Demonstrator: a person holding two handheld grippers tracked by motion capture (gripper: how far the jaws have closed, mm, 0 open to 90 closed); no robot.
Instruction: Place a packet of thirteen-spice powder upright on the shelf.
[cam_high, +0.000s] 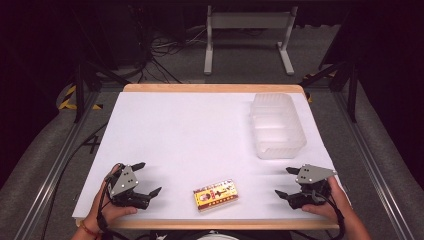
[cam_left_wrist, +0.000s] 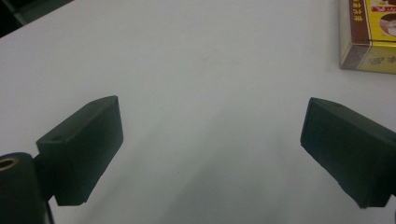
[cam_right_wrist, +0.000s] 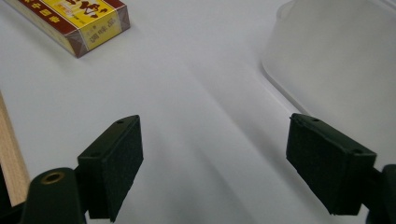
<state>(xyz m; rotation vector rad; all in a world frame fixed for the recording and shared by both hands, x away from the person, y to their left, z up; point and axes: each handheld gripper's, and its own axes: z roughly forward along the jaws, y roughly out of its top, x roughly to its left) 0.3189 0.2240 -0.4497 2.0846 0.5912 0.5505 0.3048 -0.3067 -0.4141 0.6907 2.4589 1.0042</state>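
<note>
From above, a white table (cam_high: 200, 135) with a pale wooden edge stands on a grey carpeted floor (cam_high: 35, 165) in a dark room. Beyond its far edge a white metal frame (cam_high: 247, 40) rests on the carpet beside loose black cables (cam_high: 160, 50), and yellow-and-black tape (cam_high: 70, 97) marks the floor at the left. A yellow and brown box (cam_high: 215, 194) lies flat near the front edge, about midway between the two hands. A clear plastic container (cam_high: 277, 125) sits toward the far right of the table. The left gripper (cam_high: 148, 179) rests near the front left corner with its jaws spread wide, holding nothing. The right gripper (cam_high: 285, 181) sits near the front right, likewise wide and empty.

In the left gripper view, the two black jaws stand far apart over bare white tabletop (cam_left_wrist: 196, 93), and the box (cam_left_wrist: 369, 35) shows at the upper right, well clear of them.

In the right gripper view, the jaws again gape wide over the white surface (cam_right_wrist: 196, 102). The box (cam_right_wrist: 77, 21) lies at the upper left, the frosted container (cam_right_wrist: 336, 56) at the upper right, and the wooden table edge (cam_right_wrist: 10, 154) runs down the left side.
</note>
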